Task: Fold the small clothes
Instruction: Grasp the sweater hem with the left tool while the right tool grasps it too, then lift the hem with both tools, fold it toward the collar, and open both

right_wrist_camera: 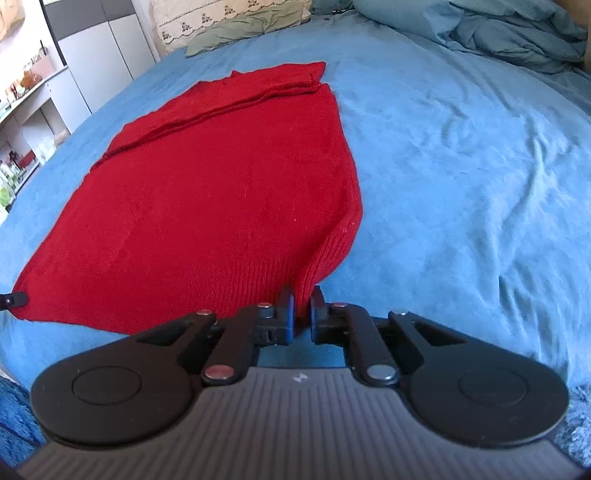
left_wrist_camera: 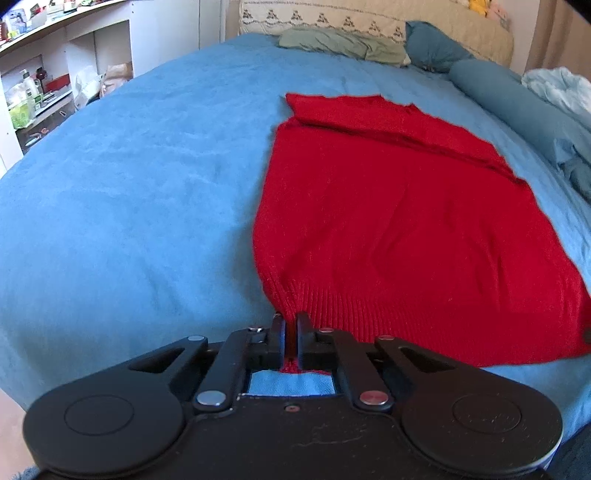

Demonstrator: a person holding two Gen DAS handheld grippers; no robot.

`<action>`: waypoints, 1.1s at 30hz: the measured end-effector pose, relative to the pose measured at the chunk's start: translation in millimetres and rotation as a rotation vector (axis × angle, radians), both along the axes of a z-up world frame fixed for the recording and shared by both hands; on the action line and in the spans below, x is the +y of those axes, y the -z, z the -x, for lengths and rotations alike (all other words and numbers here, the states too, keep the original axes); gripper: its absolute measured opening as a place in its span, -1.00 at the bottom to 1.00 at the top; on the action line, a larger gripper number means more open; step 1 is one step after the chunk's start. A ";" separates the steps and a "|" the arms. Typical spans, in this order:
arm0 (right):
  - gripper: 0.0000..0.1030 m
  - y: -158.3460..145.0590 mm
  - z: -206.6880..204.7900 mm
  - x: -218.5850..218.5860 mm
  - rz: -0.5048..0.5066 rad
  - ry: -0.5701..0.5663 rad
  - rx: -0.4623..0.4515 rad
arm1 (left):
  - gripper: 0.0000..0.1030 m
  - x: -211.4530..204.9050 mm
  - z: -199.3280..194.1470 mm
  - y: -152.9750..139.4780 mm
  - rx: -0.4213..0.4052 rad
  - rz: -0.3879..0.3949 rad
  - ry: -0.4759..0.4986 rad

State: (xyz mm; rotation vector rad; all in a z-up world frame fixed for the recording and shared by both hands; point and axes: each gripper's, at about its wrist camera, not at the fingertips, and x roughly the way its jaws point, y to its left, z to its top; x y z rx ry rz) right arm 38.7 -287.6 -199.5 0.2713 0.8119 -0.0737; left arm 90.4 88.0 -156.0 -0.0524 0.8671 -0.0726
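This was a home bedroom — a wide bed under a soft blue fleece blanket (left_wrist_camera: 129, 192) filled both views. At the bed's head lay a cream embroidered pillow (left_wrist_camera: 332, 18), a crumpled sage-green cloth (left_wrist_camera: 343, 42) and bunched blue bedding (right_wrist_camera: 517, 33). Beside the bed stood white open shelving (left_wrist_camera: 74, 55) — crowded with household bottles and bags.
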 end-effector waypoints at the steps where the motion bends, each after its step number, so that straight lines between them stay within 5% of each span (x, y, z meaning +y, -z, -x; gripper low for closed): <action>1: -0.55 -2.2 0.6 -0.4 -0.006 0.001 -0.007 | -0.89 0.1 1.1 -4.3 -0.009 0.007 -0.002; 13: -0.56 -81.7 -33.3 -20.7 -0.111 -0.033 -0.164 | -0.90 -2.6 -49.4 -88.3 -0.149 0.137 -0.024; 22: -0.56 -153.7 -187.9 -50.6 -0.139 -0.074 -0.298 | -0.91 -20.0 -205.6 -149.0 -0.305 0.178 -0.073; 28: -0.56 -141.3 -341.2 -71.2 -0.111 -0.026 -0.302 | -0.91 -35.4 -340.6 -117.2 -0.306 0.127 -0.138; 33: -0.56 -68.6 -459.9 -82.3 -0.114 0.038 -0.204 | -0.91 -45.7 -431.1 -42.1 -0.197 0.099 -0.187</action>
